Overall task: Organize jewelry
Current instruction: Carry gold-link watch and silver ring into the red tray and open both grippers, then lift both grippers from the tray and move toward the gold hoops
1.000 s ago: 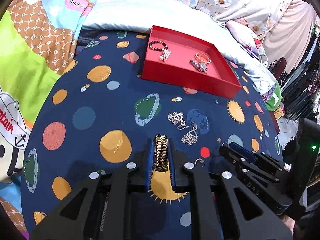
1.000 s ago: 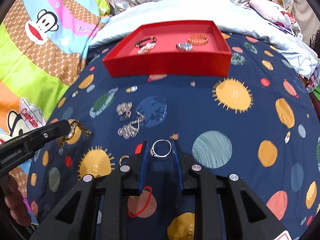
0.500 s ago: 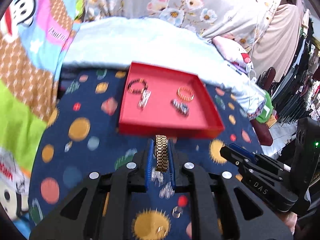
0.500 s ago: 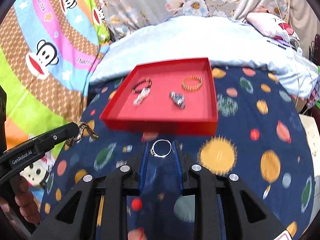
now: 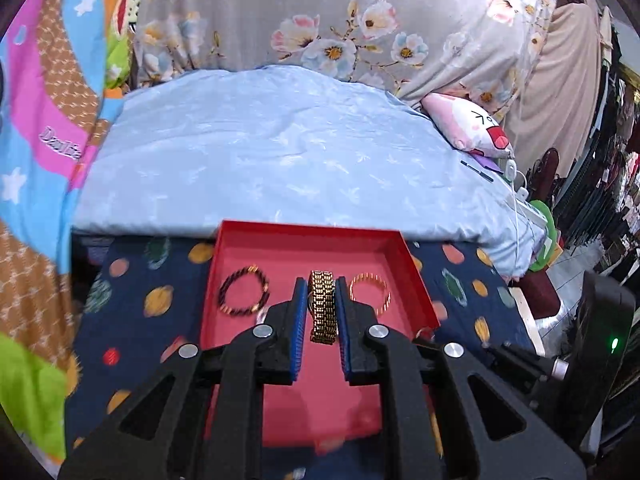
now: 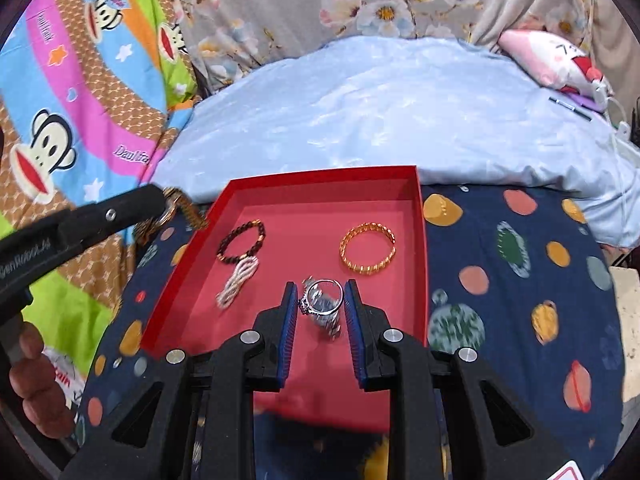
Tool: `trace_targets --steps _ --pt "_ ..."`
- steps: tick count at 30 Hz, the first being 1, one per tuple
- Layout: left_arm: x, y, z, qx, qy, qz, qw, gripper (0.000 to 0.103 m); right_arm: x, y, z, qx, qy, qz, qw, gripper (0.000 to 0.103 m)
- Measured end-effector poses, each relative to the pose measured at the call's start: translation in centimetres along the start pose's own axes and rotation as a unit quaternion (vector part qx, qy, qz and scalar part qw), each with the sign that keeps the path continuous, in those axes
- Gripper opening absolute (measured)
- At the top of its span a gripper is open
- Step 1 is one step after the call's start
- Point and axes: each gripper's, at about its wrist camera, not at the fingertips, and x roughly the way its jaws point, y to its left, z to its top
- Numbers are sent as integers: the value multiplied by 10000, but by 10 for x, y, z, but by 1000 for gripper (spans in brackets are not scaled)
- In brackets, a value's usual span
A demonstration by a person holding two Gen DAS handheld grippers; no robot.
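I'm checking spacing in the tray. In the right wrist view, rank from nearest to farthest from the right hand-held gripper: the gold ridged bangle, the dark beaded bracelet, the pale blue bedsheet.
From the right hand-held gripper:
1. Gold ridged bangle, just ahead to the right in the red tray.
2. Dark beaded bracelet, farther off to the left in the tray.
3. Pale blue bedsheet, beyond the tray's far wall.

Both my wrist cameras look forward and down, close over the red tray (image 5: 416, 276).
The tray (image 6: 420, 240) fills each frame's centre; my right view catches my left gripper (image 6: 160, 204) at middle left.
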Motion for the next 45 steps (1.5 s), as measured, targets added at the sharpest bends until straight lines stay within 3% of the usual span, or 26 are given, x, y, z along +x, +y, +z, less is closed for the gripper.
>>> trace_targets --steps 10,21,30,35,45 --pt "93 2 12 -19 526 204 9984 13 56 -17 6 45 345 -95 9993 22" --pt "120 1 4 -33 719 339 9968 14 65 -19 4 -98 302 -288 9991 23" --pt "118 3 6 -60 658 473 9967 14 65 -19 4 -111 278 -313 9991 24" --pt "108 9 6 -151 608 544 9966 19 58 -18 4 -60 234 -311 9992 25" --pt "44 20 -10 -37 339 649 9973 21 10 -7 -11 -160 -1 -409 9990 30"
